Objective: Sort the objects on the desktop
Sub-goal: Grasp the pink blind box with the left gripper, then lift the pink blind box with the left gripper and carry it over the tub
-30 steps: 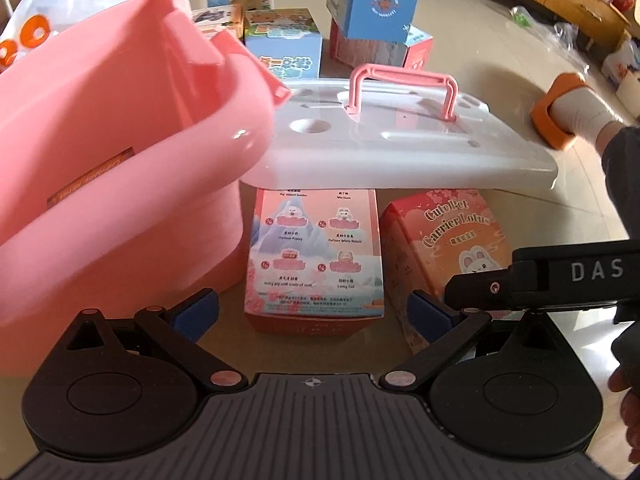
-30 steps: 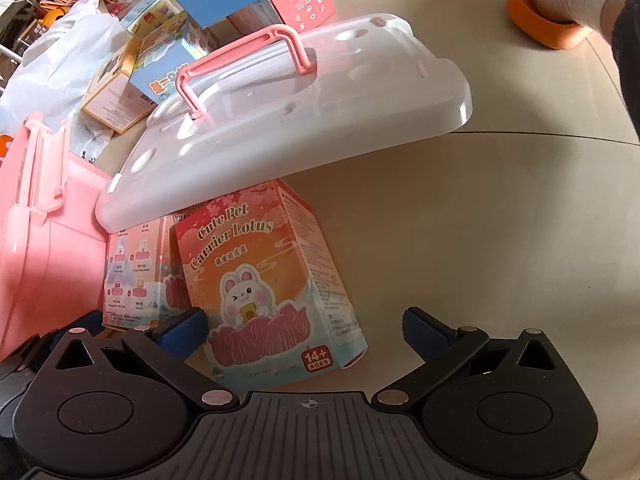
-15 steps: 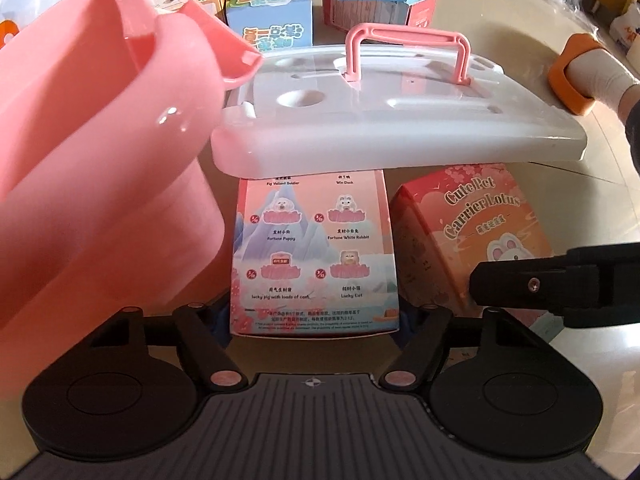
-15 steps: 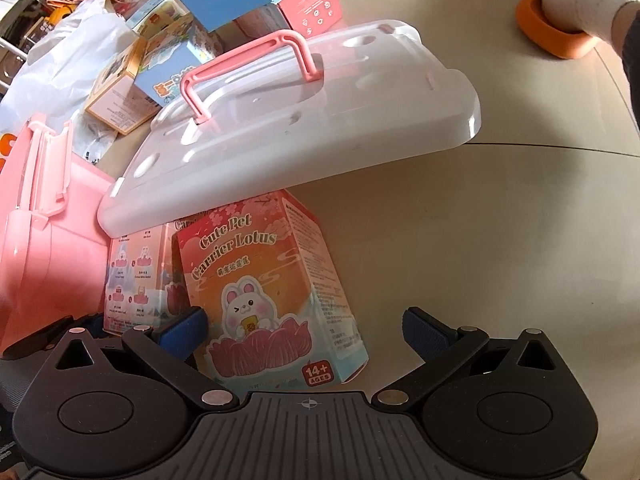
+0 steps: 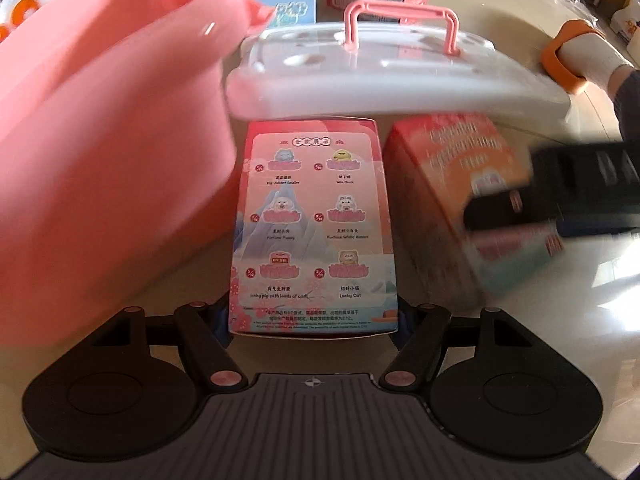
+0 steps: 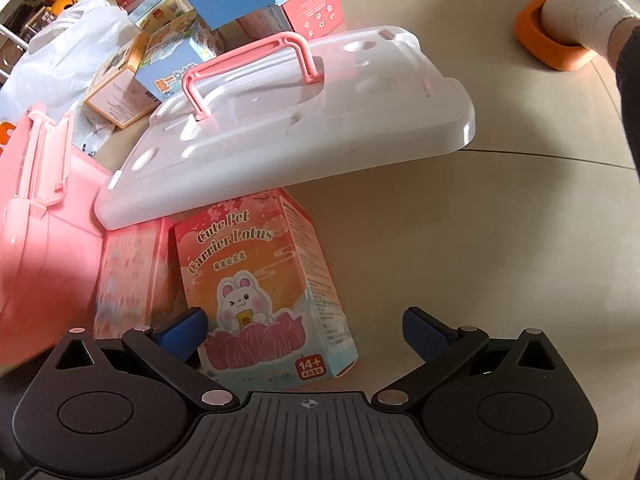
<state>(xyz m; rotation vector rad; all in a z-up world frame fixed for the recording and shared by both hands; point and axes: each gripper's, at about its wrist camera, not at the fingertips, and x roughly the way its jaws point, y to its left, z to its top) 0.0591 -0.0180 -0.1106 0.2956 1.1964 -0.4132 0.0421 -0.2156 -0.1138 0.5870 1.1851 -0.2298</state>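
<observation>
Fingers of your left gripper [image 5: 313,322] now pinch the near end of the pink character box [image 5: 314,224]; a second ago they stood open short of it. Beside it, your right gripper [image 6: 304,330] is wide open around the rabbit box [image 6: 260,292], gripping nothing. Both boxes lie under the white lid [image 6: 288,120], beside the pink bin [image 5: 104,140] – likely their destination

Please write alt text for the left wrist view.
The left gripper is closed on a pink toy box printed with six small figures. A pink bin is left, a white lid lies behind it.
</observation>
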